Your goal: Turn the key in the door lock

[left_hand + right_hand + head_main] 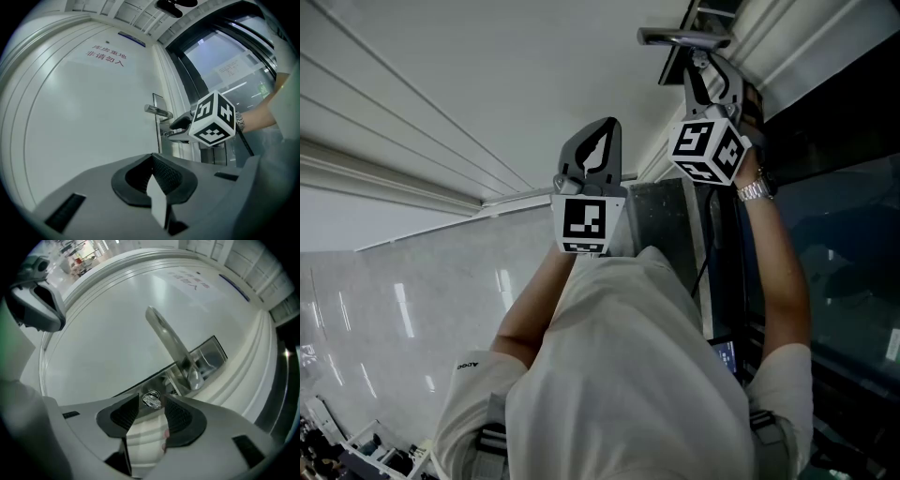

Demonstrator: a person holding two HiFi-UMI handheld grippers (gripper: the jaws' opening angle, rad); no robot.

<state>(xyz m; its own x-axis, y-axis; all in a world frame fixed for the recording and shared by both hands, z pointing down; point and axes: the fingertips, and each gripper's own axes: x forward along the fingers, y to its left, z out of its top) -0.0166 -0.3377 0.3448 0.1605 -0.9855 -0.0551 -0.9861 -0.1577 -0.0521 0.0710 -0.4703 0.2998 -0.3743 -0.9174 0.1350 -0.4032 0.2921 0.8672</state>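
Grey right tongs [152,405] stood spread, pads either side of the key [151,399], not pinching it. Left tongs [152,161] were pressed together, empty. That key sat in the lock under the handle [168,338], lower centre of frame. Small, stiff and probably slippery, it looked best pinched flat across its head. No containers showed.

Red lettering [105,55] up high, a paper notice [233,70] on the glazing [834,225] alongside, a glossy pale floor [384,309] below
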